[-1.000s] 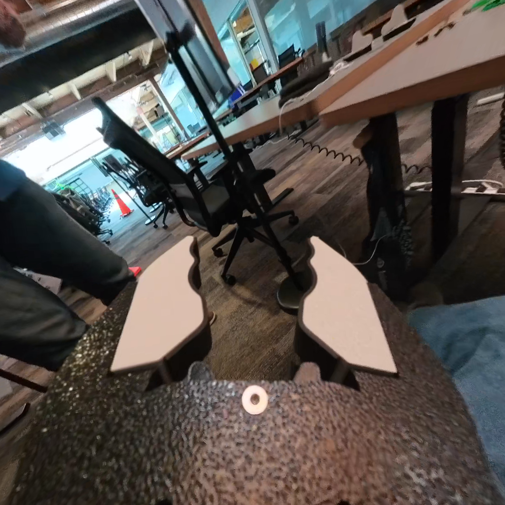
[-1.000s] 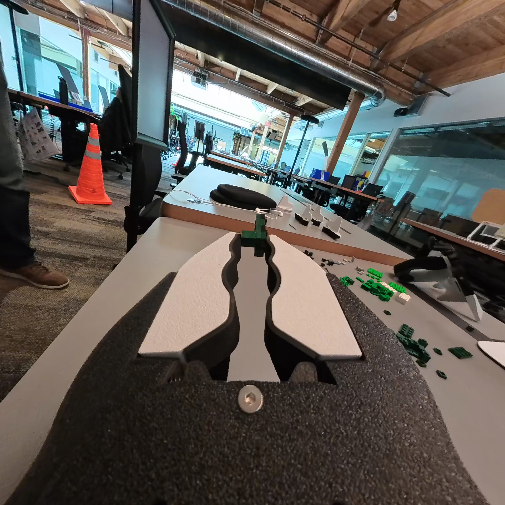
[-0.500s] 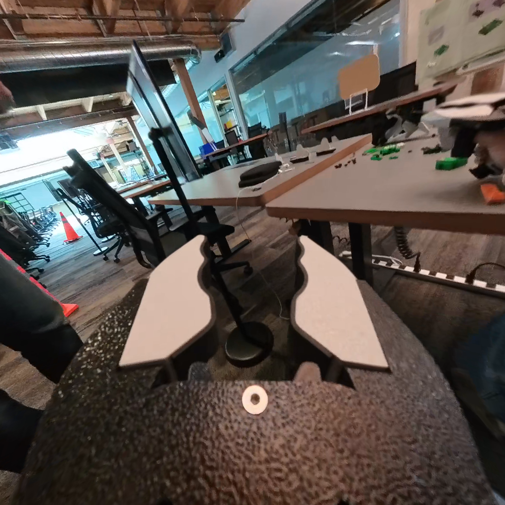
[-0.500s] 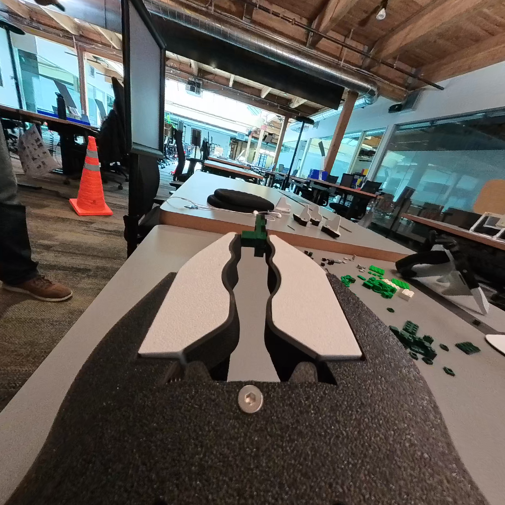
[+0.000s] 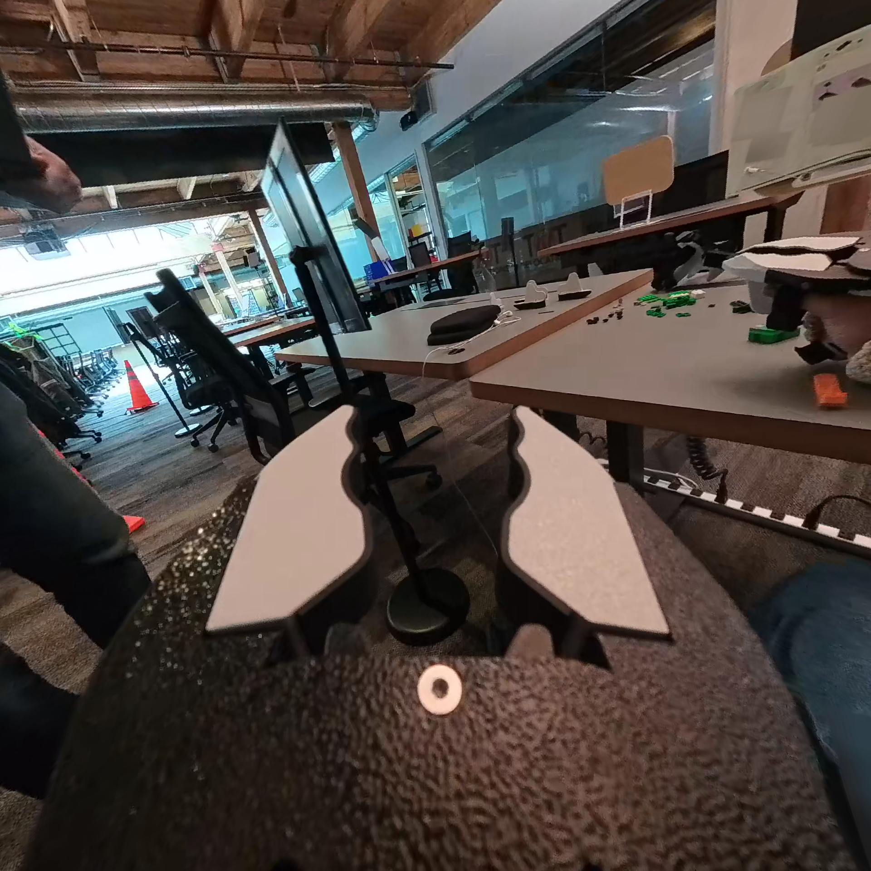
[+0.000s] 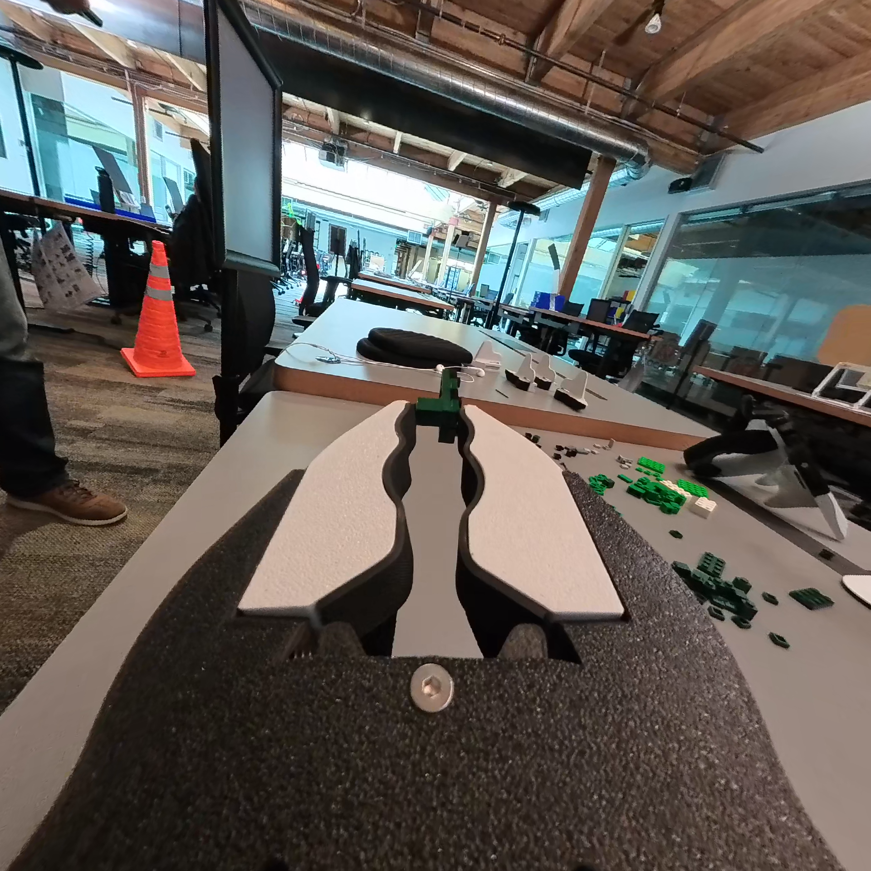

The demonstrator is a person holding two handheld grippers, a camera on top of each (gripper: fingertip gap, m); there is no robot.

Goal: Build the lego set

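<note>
A small green lego assembly (image 6: 440,410) is pinched at the tips of the right gripper (image 6: 438,417), above the desk (image 6: 264,452). It is judged light, rigid, easily separated; it is best held across flat sides. The left gripper (image 5: 431,438) jaws are spread, empty.

Orange brick (image 5: 829,395) blurred

The near-left stretch of the counter (image 6: 292,452) is bare, leaving open passage there. To the right, obstacles crowd in — a bright green brick pile (image 6: 657,488), a dark green pile (image 6: 716,589) and a spare gripper (image 6: 777,466) lying on its side. Off the left edge, a black stand (image 5: 377,471) rises from the floor.
</note>
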